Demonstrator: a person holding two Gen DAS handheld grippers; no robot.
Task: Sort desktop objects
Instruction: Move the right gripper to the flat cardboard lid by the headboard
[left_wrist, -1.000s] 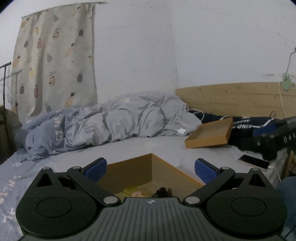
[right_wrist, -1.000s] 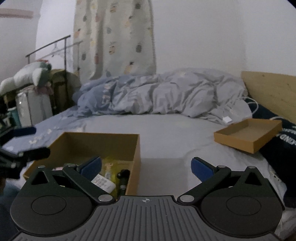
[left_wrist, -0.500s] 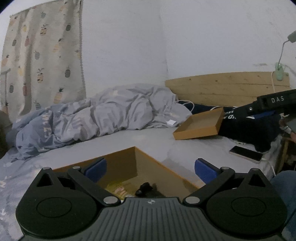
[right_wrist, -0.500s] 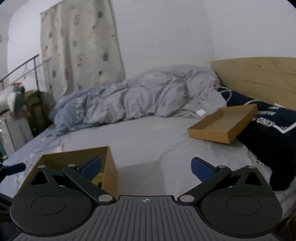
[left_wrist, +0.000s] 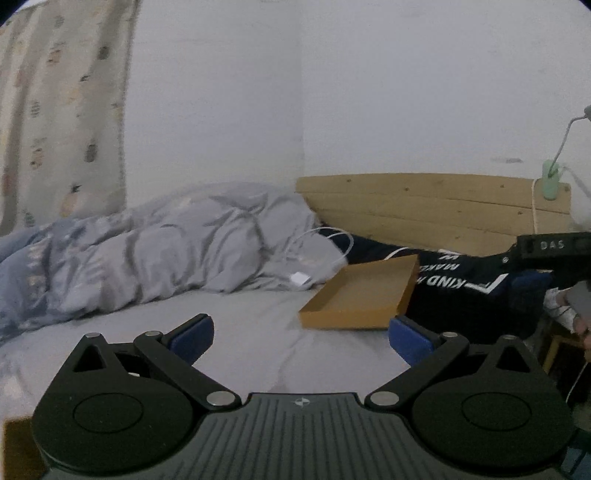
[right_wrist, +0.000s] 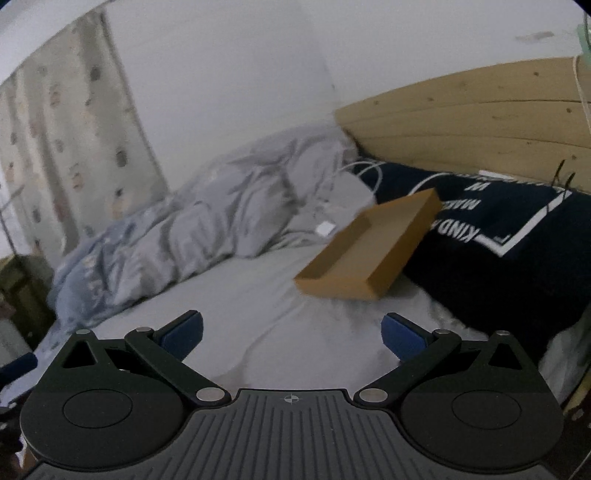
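A shallow brown cardboard lid (left_wrist: 360, 293) lies on the grey bed sheet, leaning against a dark blue pillow; it also shows in the right wrist view (right_wrist: 369, 251). My left gripper (left_wrist: 301, 334) is open and empty above the sheet, short of the lid. My right gripper (right_wrist: 291, 332) is open and empty, also short of the lid. A brown corner (left_wrist: 18, 443), perhaps the deep box, shows at the bottom left of the left wrist view. The other gripper's body (left_wrist: 554, 254) shows at the right edge.
A rumpled grey duvet (left_wrist: 147, 258) fills the far left of the bed. A dark pillow with white lettering (right_wrist: 498, 236) lies by the wooden headboard (left_wrist: 424, 206). White cables with a charger (left_wrist: 301, 277) lie beside the lid. A green clip lamp (left_wrist: 552, 181) sits on the headboard.
Both views have swung to the right, toward the lid and headboard. The deep brown box with small objects has left both views, apart from a corner. Both grippers stay open.
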